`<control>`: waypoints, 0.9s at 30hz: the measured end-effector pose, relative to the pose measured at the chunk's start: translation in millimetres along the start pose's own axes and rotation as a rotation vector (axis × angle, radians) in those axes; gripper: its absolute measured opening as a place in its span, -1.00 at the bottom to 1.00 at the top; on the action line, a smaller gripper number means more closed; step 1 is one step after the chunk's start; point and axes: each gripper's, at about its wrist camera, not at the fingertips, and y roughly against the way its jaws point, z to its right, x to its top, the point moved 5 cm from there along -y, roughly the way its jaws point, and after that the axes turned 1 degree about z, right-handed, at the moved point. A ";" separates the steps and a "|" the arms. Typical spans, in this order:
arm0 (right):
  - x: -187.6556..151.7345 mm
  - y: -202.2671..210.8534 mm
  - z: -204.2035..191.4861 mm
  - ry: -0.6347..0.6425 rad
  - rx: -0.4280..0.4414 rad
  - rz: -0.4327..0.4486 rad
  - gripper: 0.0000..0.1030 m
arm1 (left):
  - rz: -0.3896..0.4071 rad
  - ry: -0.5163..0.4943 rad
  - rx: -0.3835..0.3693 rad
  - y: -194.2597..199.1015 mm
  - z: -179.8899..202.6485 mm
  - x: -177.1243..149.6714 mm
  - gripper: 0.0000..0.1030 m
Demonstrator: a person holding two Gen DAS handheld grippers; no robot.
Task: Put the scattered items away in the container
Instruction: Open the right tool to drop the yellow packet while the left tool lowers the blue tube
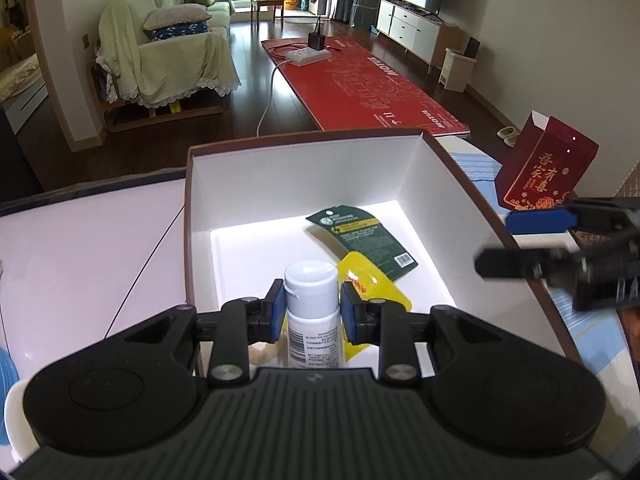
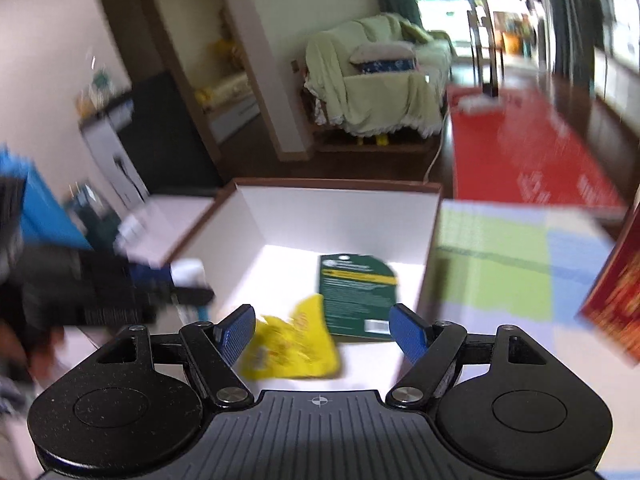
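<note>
Gripping a white bottle [image 1: 313, 312] with a pale blue-grey cap, the left claw [image 1: 313, 312] pinched it between its blue pads just inside the near wall of the open box [image 1: 304, 176], a white-lined container with a brown rim that stood on the worktop [image 1: 92, 248]. The bottle was upright; its label bore a barcode and fine print too small to read. On the box floor lay a dark green sachet [image 1: 366, 242] with a round emblem at its top, a yellow band of text and a white barcode patch, none of it legible, and partly under the bottle's side a yellow packet [image 1: 374, 282] with small red lettering that could not be made out. The right claw [image 2: 322, 330] was spread wide and held nothing, poised over the near edge of the box above the yellow packet [image 2: 292, 346] and the green sachet [image 2: 356, 294]; this view was motion-blurred. To the right of the box a red gift bag [image 1: 550, 168] stood tilted, printed in gold with Chinese characters reading 吾家有喜 above a floral motif. Beyond the worktop a red mat [image 1: 376, 80] on the floor carried mirrored pale lettering, and a white power strip [image 1: 308, 56] rested on it.
</note>
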 end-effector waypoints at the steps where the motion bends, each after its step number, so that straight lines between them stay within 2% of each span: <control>1: -2.2 1.3 -2.5 0.032 -0.020 0.000 0.49 | 0.000 -0.004 0.003 -1.6 0.2 2.7 -0.53; 3: -5.5 1.3 -3.4 0.059 -0.044 -0.001 0.49 | 0.003 -0.013 0.011 -4.3 1.3 8.6 -0.53; 8: -4.0 -5.3 -4.6 0.054 -0.036 0.007 0.49 | 0.025 -0.031 0.023 -12.6 0.2 32.9 -0.53; 12: -3.2 -7.7 -3.6 0.055 -0.032 0.007 0.49 | 0.010 -0.019 0.037 -24.9 -3.7 49.9 -0.53; 16: -2.3 -6.6 1.8 0.050 -0.032 0.005 0.49 | 0.019 -0.008 0.078 -29.8 -10.0 58.2 -0.52; 27: -5.4 -10.1 0.9 0.078 -0.025 -0.019 0.49 | 0.011 -0.006 0.088 -11.7 -14.1 41.6 -0.51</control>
